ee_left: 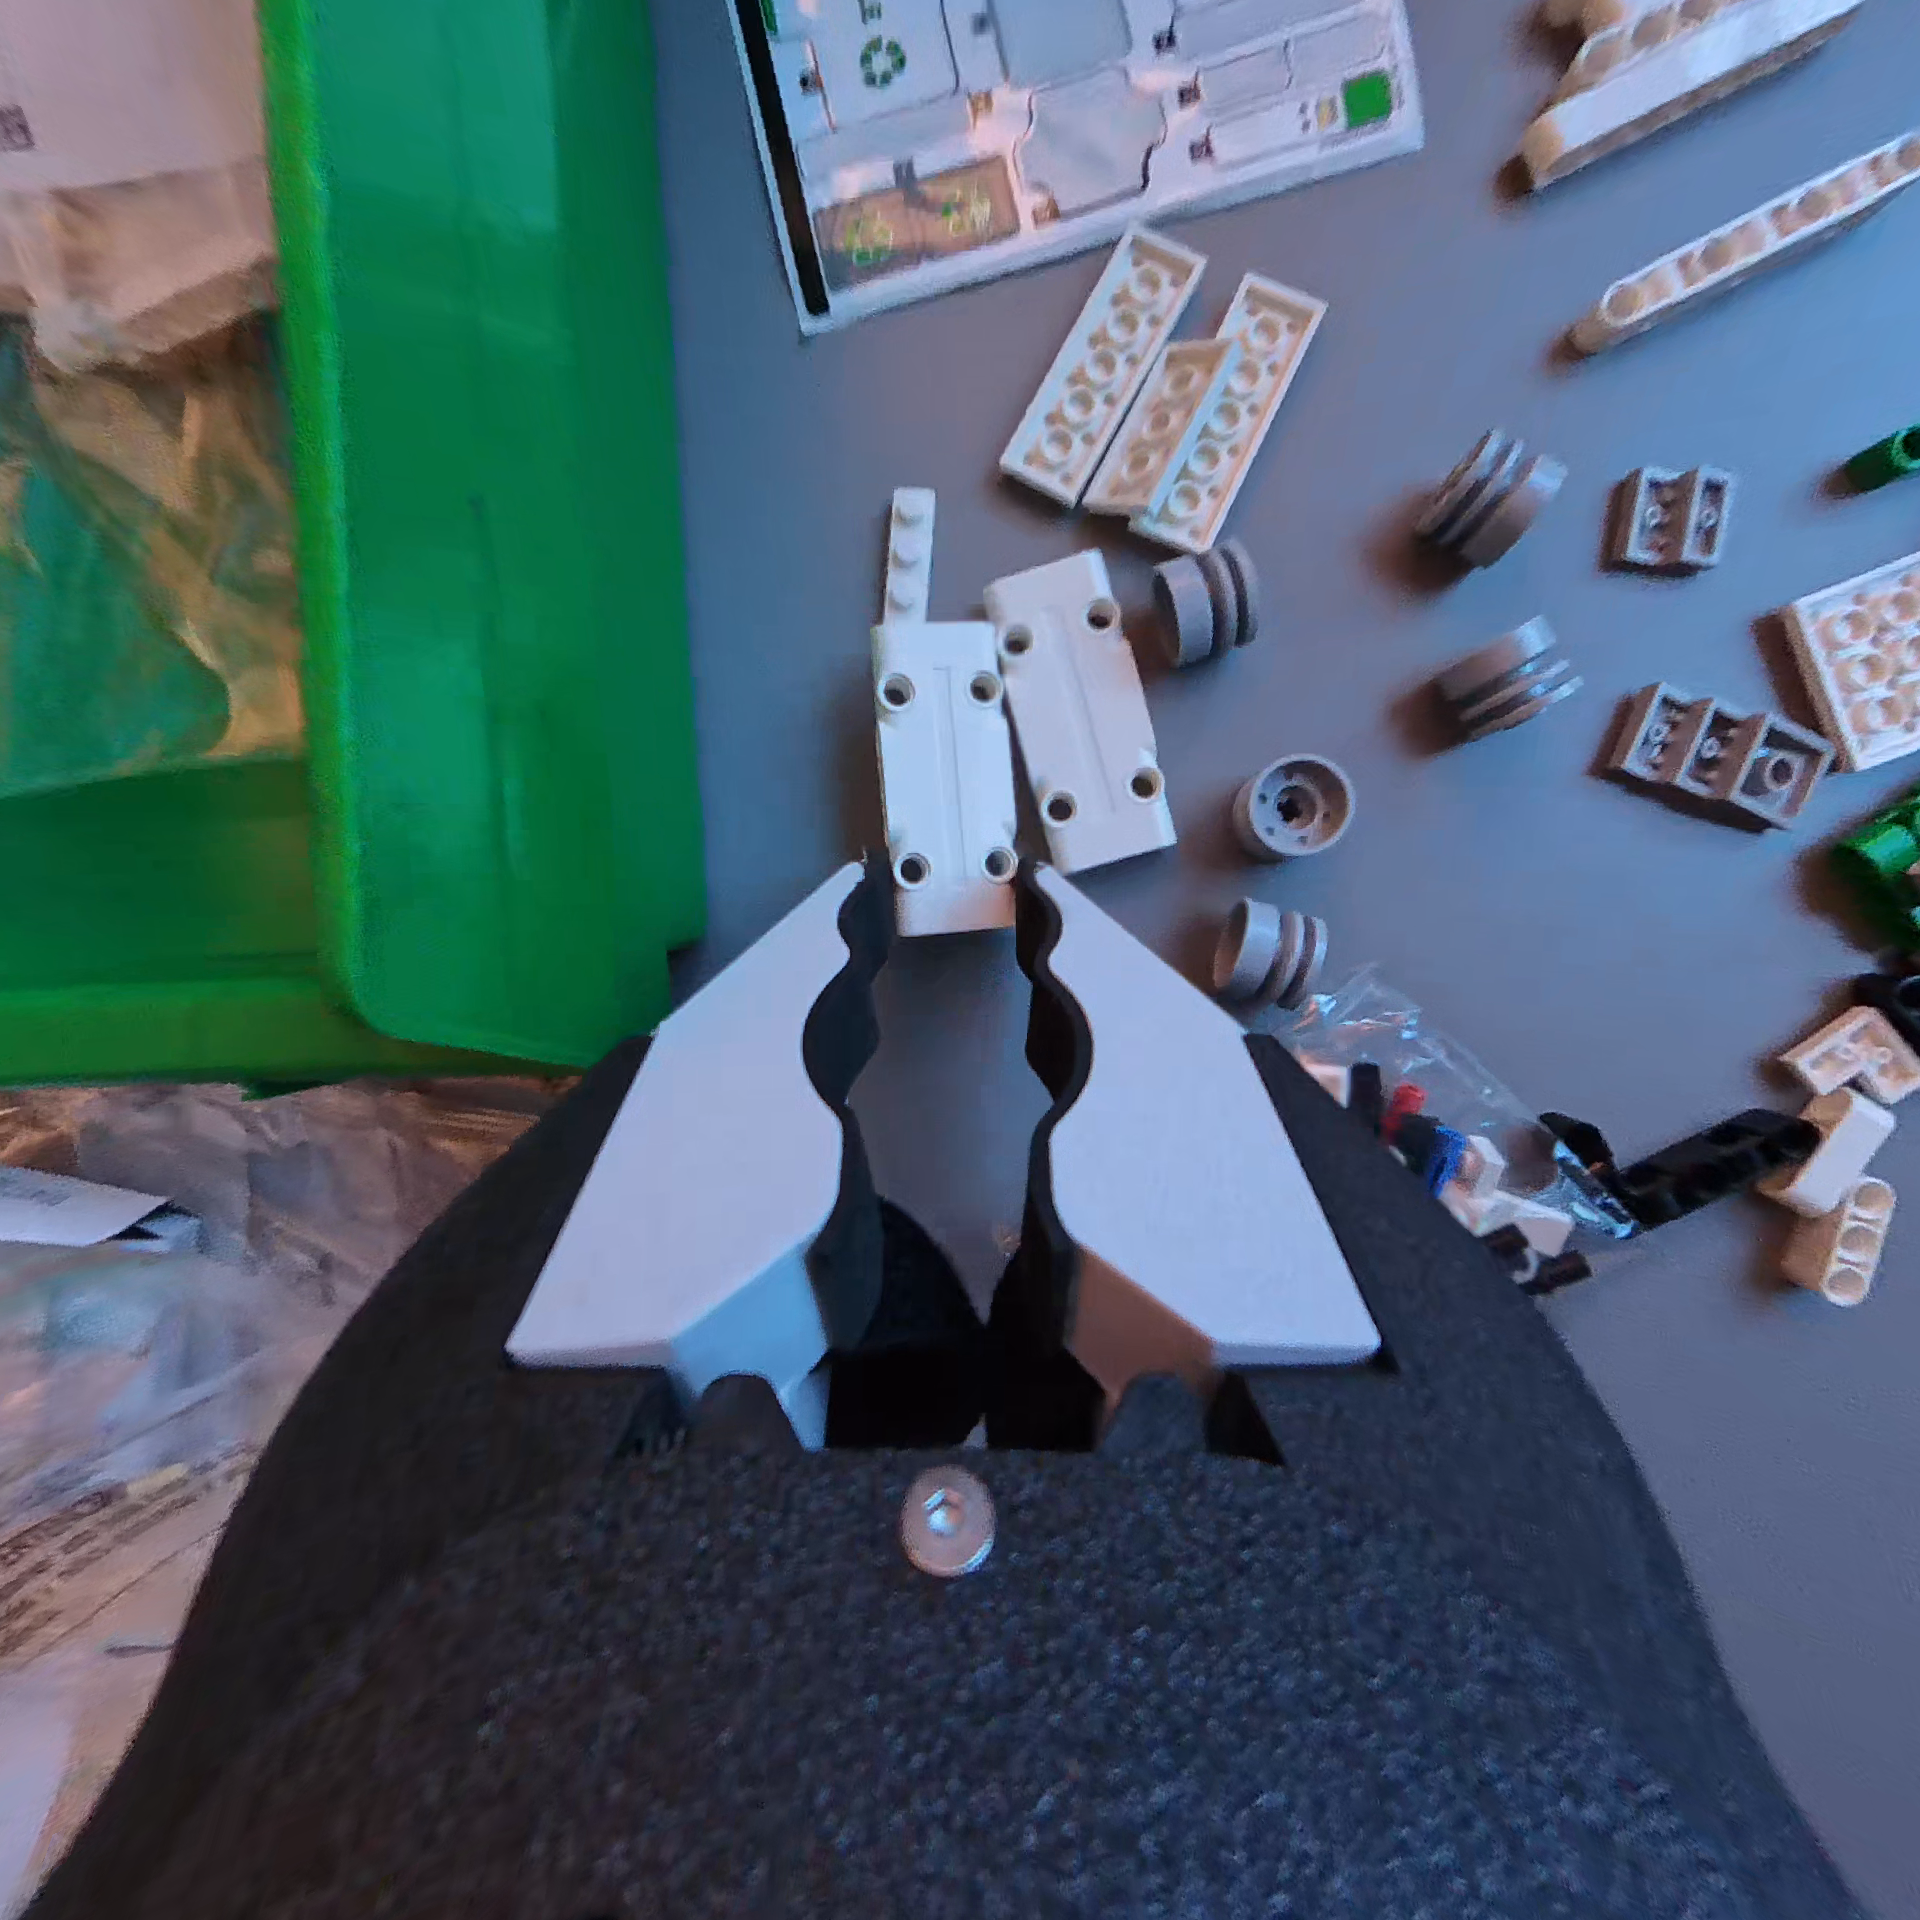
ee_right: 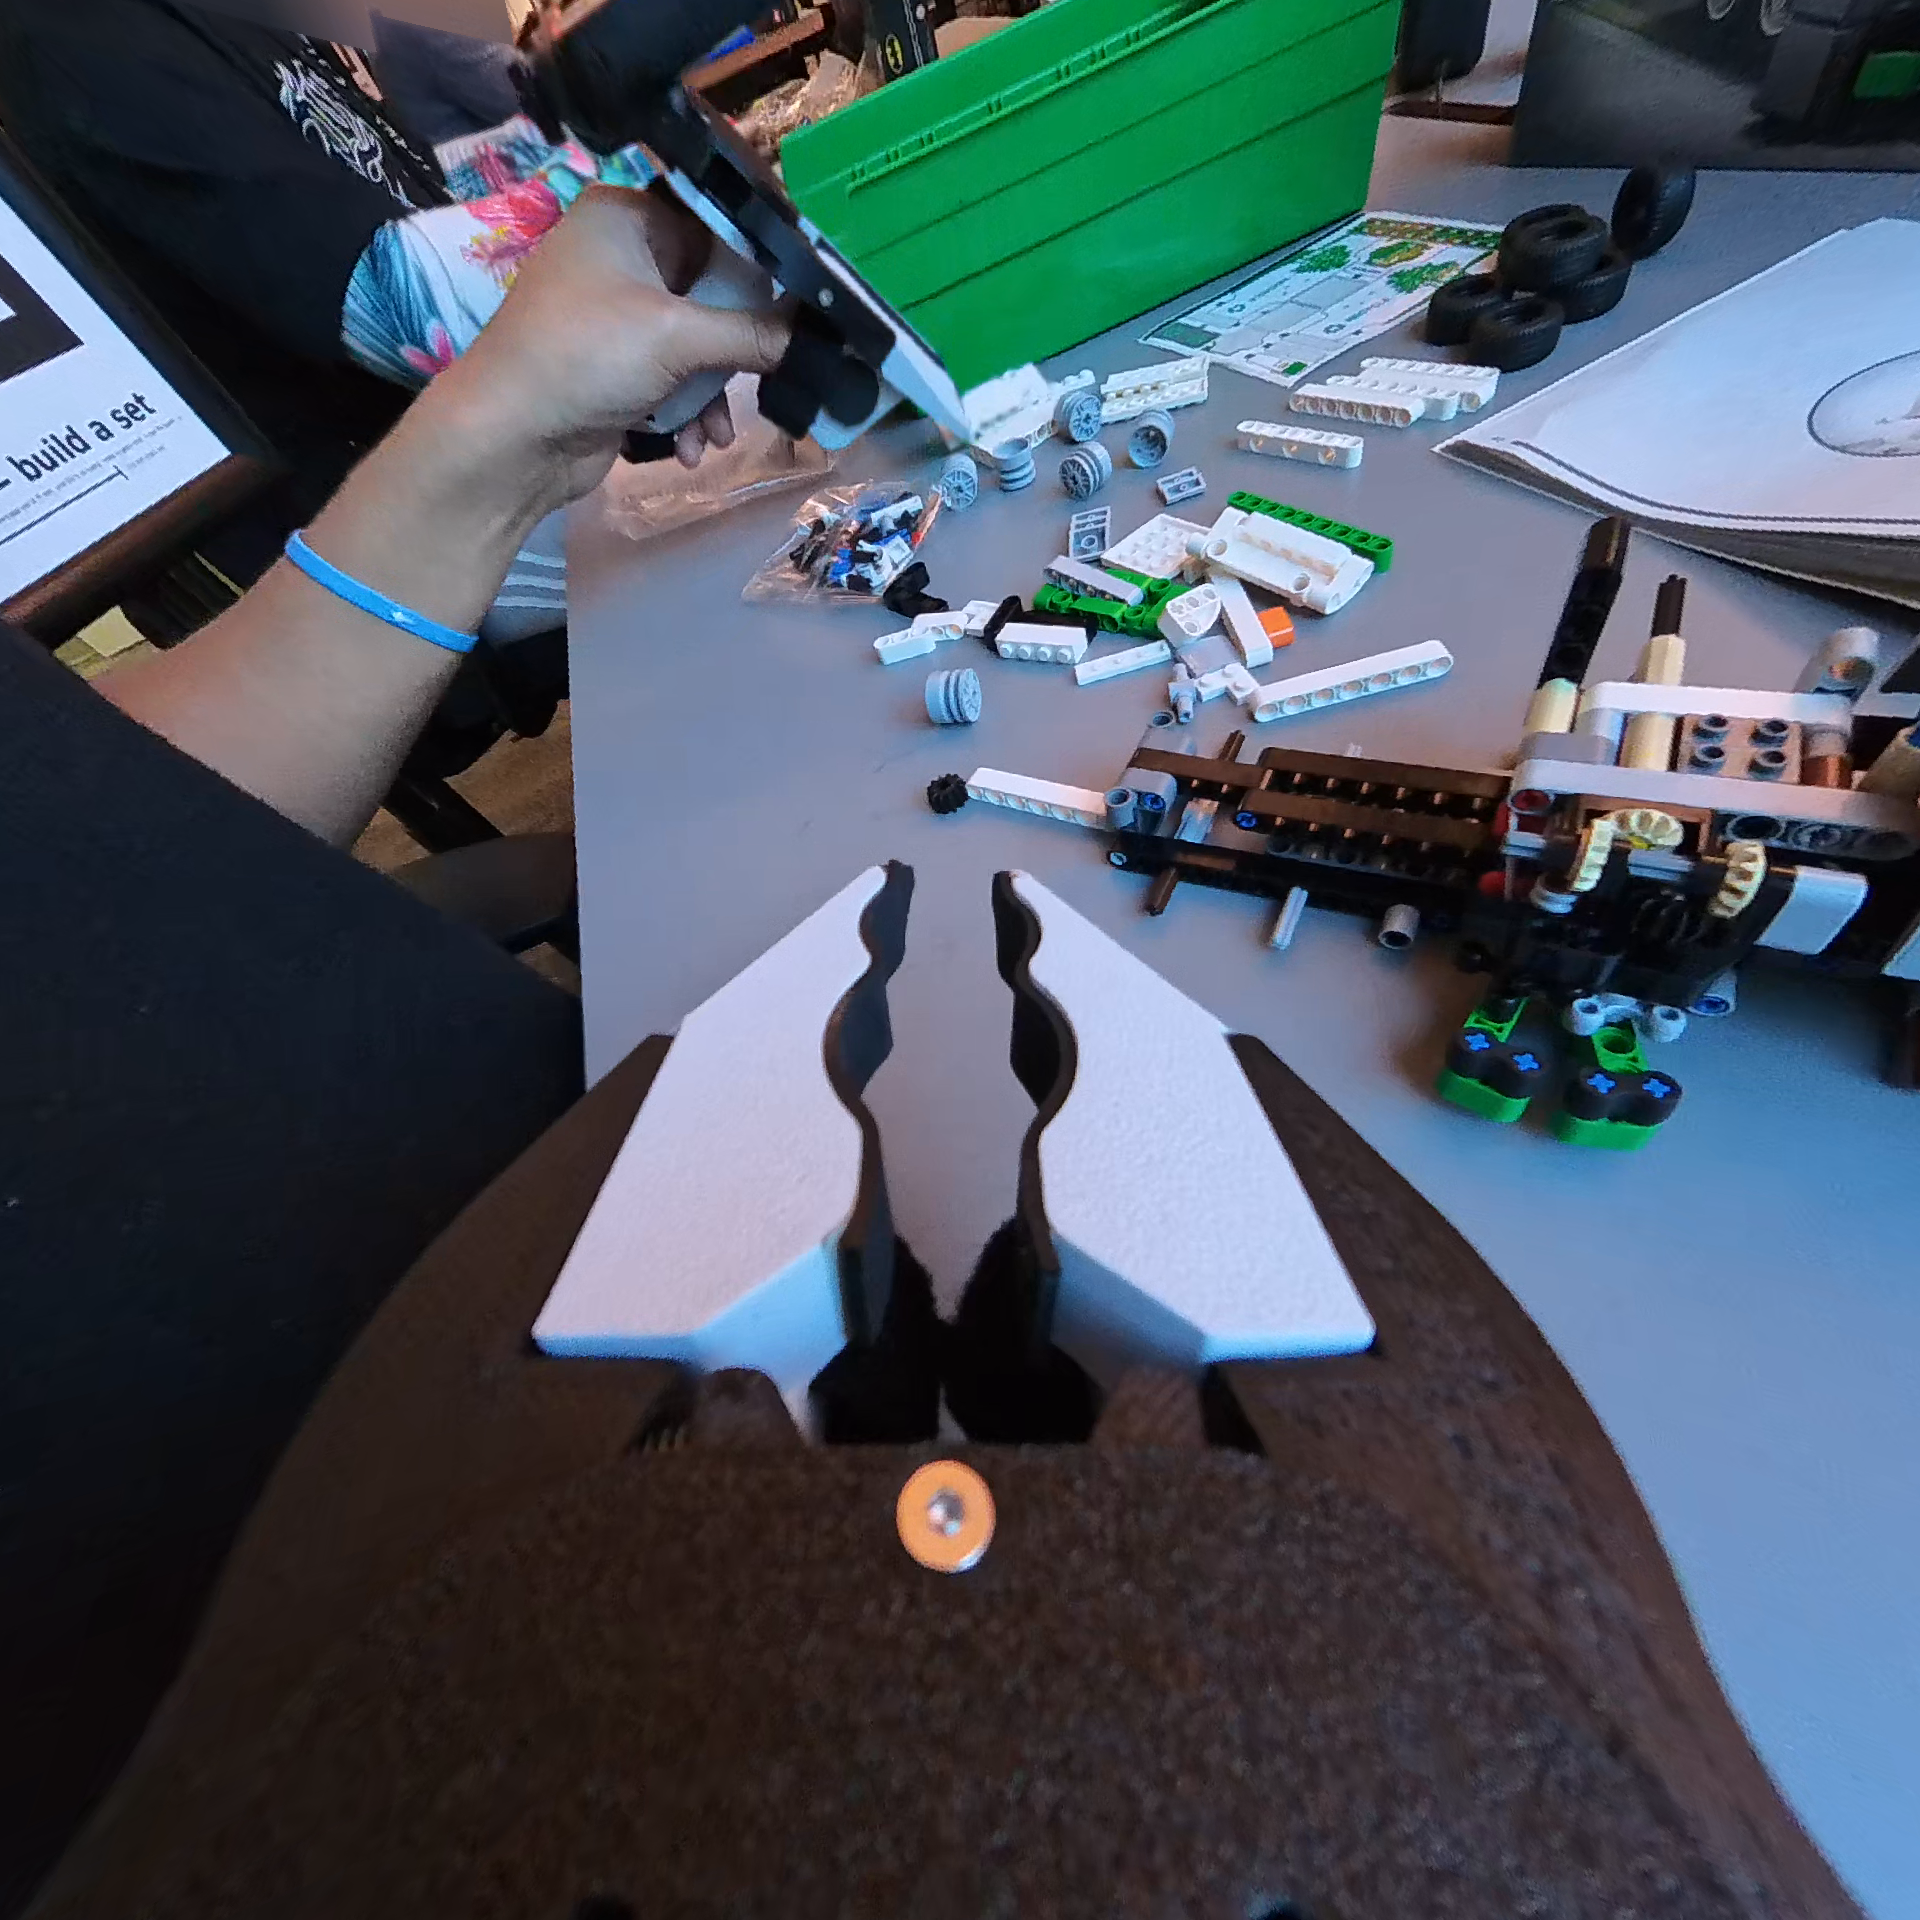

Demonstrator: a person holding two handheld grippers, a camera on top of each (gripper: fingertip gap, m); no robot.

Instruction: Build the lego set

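Note:
My left gripper [ee_left: 945, 878] is closed on the near end of a white panel piece [ee_left: 943, 748] with four holes and holds it low over the grey table [ee_left: 1455, 935]. A second white panel [ee_left: 1081, 717] lies right beside it, tilted. In the right wrist view the left gripper [ee_right: 961, 421] is held by a hand and its tips are down among white pieces in front of the green bin. My right gripper [ee_right: 948, 883] is open a little and empty, above bare table, to the left of the partly built black, white and green model [ee_right: 1558, 842].
A green bin [ee_left: 468, 520] stands left of the left gripper, with bags inside. A sticker sheet [ee_left: 1081, 135], white plates [ee_left: 1164, 405], grey wheel hubs [ee_left: 1294, 805] and a small parts bag [ee_right: 852, 545] lie around. Loose bricks [ee_right: 1226, 592], black tyres [ee_right: 1538, 281] and an instruction booklet [ee_right: 1714, 416] lie farther back. Spacing between my two grippers at the tips: around 35 cm.

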